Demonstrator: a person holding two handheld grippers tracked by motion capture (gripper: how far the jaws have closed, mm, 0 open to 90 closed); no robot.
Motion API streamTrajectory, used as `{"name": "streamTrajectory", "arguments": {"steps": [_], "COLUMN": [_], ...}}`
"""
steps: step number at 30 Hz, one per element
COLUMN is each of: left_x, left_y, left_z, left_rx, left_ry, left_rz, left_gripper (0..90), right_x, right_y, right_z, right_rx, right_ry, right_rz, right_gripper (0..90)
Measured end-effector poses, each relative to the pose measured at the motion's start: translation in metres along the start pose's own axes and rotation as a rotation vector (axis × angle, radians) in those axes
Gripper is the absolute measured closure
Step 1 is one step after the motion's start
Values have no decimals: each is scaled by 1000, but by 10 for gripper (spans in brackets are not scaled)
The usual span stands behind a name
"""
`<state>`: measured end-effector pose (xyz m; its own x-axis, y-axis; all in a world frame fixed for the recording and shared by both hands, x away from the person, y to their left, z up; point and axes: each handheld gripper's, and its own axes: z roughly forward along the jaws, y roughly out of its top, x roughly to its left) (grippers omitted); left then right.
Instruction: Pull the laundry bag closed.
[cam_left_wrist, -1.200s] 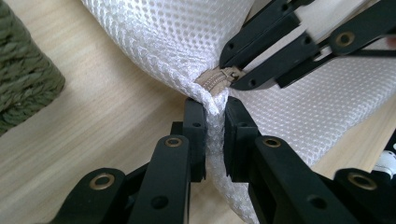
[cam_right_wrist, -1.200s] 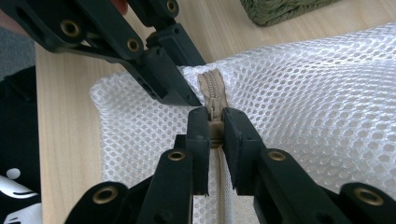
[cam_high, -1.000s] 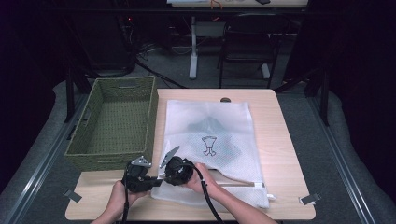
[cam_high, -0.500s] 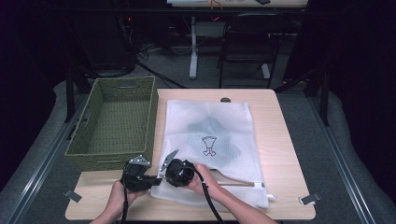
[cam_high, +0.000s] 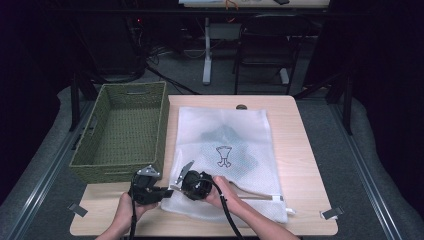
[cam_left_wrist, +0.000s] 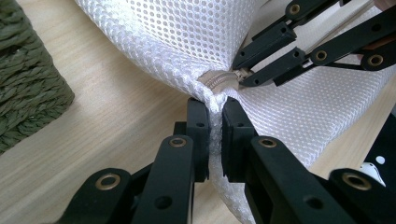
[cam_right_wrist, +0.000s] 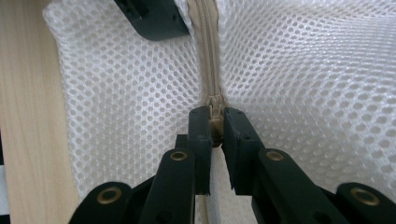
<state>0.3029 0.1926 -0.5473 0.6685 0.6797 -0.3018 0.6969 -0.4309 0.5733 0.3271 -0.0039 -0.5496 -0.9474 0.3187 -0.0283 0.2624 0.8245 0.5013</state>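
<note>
Nearest, at the table's front edge: two hands entering from below in the high view, each gripping black tongs. Left tongs (cam_high: 167, 189) clamped tight on the near left corner of the white mesh laundry bag (cam_high: 235, 150), a fold of the netting pinched between the flat black pads in the left gripper view (cam_left_wrist: 214, 135). Right tongs (cam_high: 176, 188) just beside them, closed on the small beige zipper pull (cam_right_wrist: 215, 122), metal slider nipped between the pad tips. Tips of both tongs almost meeting at that corner.

Laundry bag of fine honeycomb netting, soft and rumpled where gripped, bunched up off the wood at the corner, otherwise flat and rectangular. Beige zipper (cam_right_wrist: 208, 56) running along the near short edge, teeth shut beyond the slider in the right gripper view. Small black drawing (cam_high: 224, 156) printed mid-bag, a dark greyish garment (cam_high: 227, 140) showing dimly through the mesh behind it.

Table (cam_high: 295, 145) of pale wood grain, rounded corners, bare strips along the right side and the front right. Narrow margin of wood between the bag's left edge and the basket.

Left of the bag: rectangular woven basket (cam_high: 95, 150), olive green, coarse ribbed weave, upright walls with a handle slot in the far wall, near corner close beside the left tongs. Small dark round thing (cam_high: 241, 106) at the far table edge, just beyond the bag.

Farther off: dark floor, cables, chair and desk legs.
</note>
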Motion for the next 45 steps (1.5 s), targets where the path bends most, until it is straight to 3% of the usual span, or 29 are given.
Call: {"name": "streamTrajectory", "arguments": {"steps": [22, 45], "left_x": [0, 3], "left_y": [1, 1], "left_z": [-2, -4], "left_rx": [-1, 5], "left_ry": [2, -3], "left_rz": [8, 3], "left_gripper": [841, 841], "right_x": [-1, -7], "right_y": [-17, -45], "right_z": [-7, -26], "right_rx": [84, 114], "right_ry": [-38, -52], "right_rz": [-22, -5], "right_gripper": [820, 820]}}
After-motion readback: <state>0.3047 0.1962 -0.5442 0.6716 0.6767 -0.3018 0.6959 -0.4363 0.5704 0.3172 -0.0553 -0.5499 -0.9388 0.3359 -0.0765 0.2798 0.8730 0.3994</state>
